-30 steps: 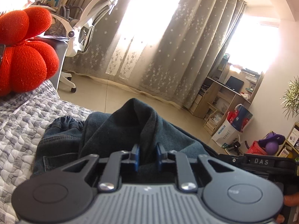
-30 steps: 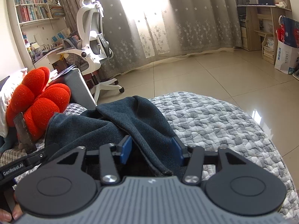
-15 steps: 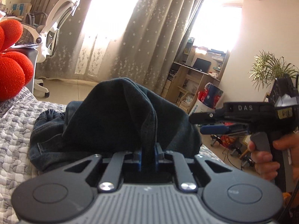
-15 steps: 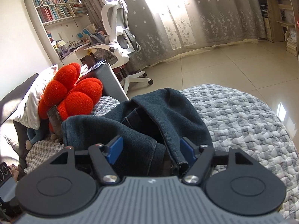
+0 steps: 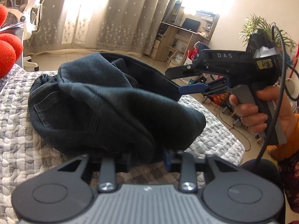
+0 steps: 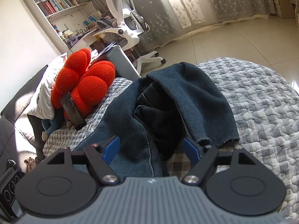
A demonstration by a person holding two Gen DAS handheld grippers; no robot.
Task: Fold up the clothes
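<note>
Lying bunched in a heap near the foot edge of the quilted bed, the dark jeans have one frayed leg hem folded over the top. The left gripper has just been spreading its jaws, with denim loose between them. The right gripper has also been opening and stands wide astride the fabric. A red cushion props a phone beside the jeans; a white office chair stands beyond the bed.

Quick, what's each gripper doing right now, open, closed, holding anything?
Left gripper: jaws just opened, jeans lie between them, not pinched.
Right gripper: jaws just opened wide, the jeans lie loose between them, nothing held.
</note>
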